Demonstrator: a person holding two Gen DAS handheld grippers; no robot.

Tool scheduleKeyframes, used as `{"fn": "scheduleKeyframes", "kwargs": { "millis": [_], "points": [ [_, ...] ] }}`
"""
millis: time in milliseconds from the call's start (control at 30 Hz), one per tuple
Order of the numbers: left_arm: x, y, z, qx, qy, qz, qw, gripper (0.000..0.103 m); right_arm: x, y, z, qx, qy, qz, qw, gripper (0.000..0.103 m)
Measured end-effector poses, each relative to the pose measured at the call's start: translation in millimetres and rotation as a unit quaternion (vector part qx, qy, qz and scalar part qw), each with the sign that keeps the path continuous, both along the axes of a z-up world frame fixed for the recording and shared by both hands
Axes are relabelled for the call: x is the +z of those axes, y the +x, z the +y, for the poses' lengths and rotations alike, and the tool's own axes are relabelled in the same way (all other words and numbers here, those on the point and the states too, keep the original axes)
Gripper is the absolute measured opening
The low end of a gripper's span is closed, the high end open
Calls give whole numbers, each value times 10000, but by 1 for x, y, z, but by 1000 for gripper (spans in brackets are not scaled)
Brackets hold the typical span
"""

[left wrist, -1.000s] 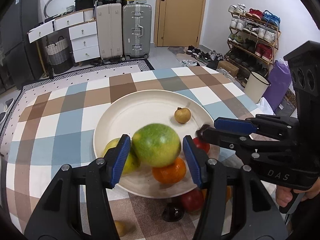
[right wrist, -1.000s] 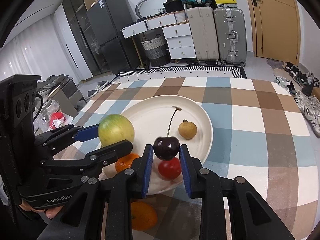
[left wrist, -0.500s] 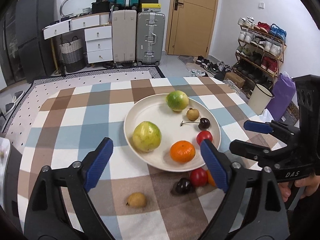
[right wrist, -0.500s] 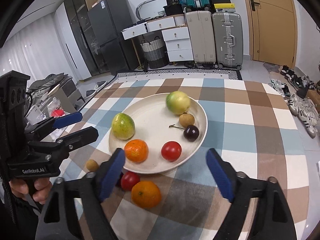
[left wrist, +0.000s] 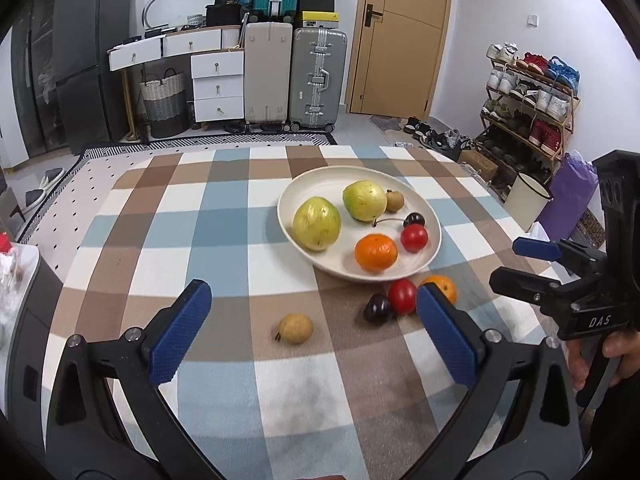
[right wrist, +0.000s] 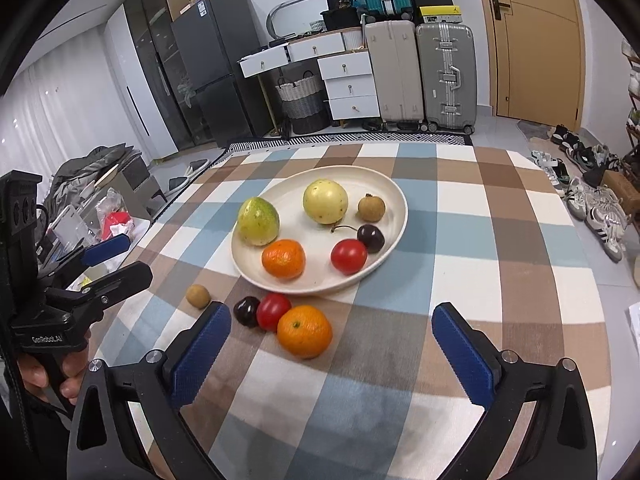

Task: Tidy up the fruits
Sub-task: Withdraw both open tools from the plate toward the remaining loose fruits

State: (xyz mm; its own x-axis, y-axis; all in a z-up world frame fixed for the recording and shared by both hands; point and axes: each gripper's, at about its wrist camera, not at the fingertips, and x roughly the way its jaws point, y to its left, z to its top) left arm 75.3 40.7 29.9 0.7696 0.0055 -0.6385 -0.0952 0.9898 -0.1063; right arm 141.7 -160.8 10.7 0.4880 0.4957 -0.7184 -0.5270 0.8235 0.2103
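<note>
A cream plate point(left wrist: 434, 240) point(right wrist: 396, 200) on the checked tablecloth holds two green guavas point(left wrist: 317, 223) point(right wrist: 325, 201), an orange point(left wrist: 376, 252), a red tomato point(left wrist: 414, 237), a dark cherry point(left wrist: 414, 220) and a small brown fruit point(left wrist: 394, 201). In front of the plate lie a brown fruit point(left wrist: 296, 328) point(right wrist: 198, 296), a dark cherry point(left wrist: 377, 308) point(right wrist: 246, 311), a red tomato point(left wrist: 402, 297) point(right wrist: 273, 311) and an orange point(left wrist: 439, 285) point(right wrist: 305, 331). My left gripper point(left wrist: 312, 334) is open and empty, held back above the loose fruits. My right gripper point(right wrist: 332, 354) is open and empty, just behind the loose orange.
The table's far edge faces suitcases point(left wrist: 318, 76), white drawers point(left wrist: 218, 88) and a door point(left wrist: 394, 36). A shoe rack point(left wrist: 528, 112) and a white bin point(left wrist: 526, 200) stand to the right. Clutter and bags point(right wrist: 112, 216) lie off the table's left side.
Both grippers let go their fruit on the plate, a guava from the left and a cherry from the right. Both opened wide and drew back toward the near table edge.
</note>
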Motion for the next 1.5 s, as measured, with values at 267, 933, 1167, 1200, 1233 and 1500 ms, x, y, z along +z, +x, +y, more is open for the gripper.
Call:
{"fn": "scheduleKeyframes", "kwargs": {
  "millis": [267,933,1167,1200,1233,1500],
  "points": [
    [-11,-21,1,23,5,99,9999,102,-3,-15,1,-1,-86,59,9999,102],
    [-59,-1,14,27,-254,578,9980,102,-37,-18,18,34,-518,299,9982,102],
    [-69,19,15,87,-224,694,9973,102,-51,-2,20,38,-501,578,9971,101],
    [-70,22,15,89,-215,713,9972,102,-53,0,22,54,-523,584,9969,99],
    [-71,24,15,91,-202,732,9971,102,-53,2,23,74,-552,582,9968,98],
    [-78,39,16,-13,-197,835,9963,102,-59,10,34,226,-654,567,9960,84]
  ]
}}
